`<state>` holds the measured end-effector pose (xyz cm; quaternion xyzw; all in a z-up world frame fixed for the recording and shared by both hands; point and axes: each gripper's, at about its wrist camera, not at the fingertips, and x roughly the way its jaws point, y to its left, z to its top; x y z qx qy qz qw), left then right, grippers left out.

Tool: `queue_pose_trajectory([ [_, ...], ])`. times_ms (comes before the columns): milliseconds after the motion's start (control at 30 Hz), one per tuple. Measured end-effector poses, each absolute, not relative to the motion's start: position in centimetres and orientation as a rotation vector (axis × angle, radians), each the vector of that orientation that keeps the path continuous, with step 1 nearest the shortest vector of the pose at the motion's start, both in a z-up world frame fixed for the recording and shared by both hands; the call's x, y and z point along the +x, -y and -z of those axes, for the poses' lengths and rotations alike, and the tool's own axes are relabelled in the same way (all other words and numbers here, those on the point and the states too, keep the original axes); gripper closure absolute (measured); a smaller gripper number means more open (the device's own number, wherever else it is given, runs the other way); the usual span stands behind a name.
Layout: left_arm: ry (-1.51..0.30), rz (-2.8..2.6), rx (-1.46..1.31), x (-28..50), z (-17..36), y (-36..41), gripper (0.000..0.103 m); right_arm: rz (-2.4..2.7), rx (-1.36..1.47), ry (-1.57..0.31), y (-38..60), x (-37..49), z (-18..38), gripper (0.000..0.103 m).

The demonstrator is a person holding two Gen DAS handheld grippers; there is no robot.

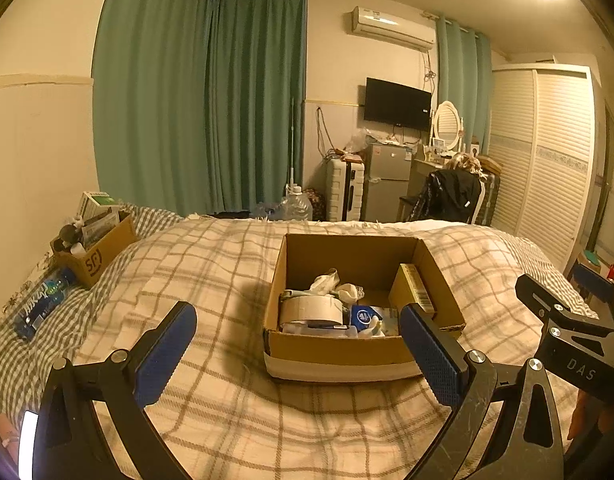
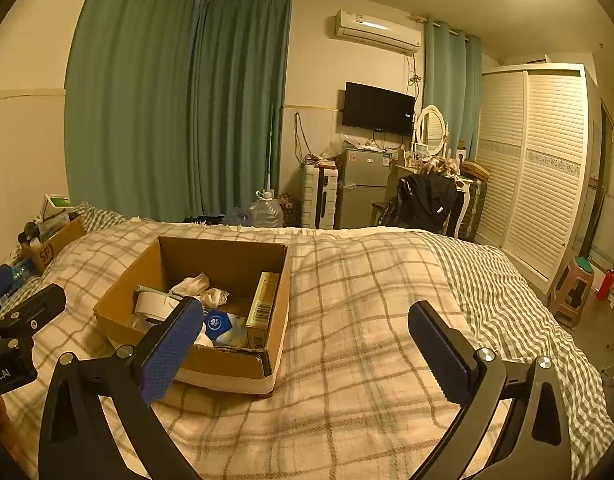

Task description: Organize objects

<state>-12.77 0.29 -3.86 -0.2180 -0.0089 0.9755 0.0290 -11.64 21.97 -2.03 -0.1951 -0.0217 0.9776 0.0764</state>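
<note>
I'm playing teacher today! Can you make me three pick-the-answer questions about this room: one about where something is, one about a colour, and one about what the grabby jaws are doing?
1. Where is the tape roll?
A. On the fridge
B. In the open cardboard box on the bed
C. On the stool

2. What colour are the curtains?
A. Red
B. Green
C. White

3. How are the jaws of the left gripper and right gripper?
A. Both open, empty
B. Both shut
C. One holds the tape

Answers: 1 B, the roll lies inside the box. 2 B, the drapes are green. 3 A, the blue pads stand wide apart with nothing between them.
</note>
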Motion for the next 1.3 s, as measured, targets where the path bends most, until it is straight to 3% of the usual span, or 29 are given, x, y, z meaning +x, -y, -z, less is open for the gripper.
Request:
queue_pose_trajectory([
  [1300, 0.014, -3.013, -0.684, -12.82, 3.85, -0.25, 0.000, -2.914, -0.623, 0.085, -22.06, -12.09, 2.77, 0.000],
])
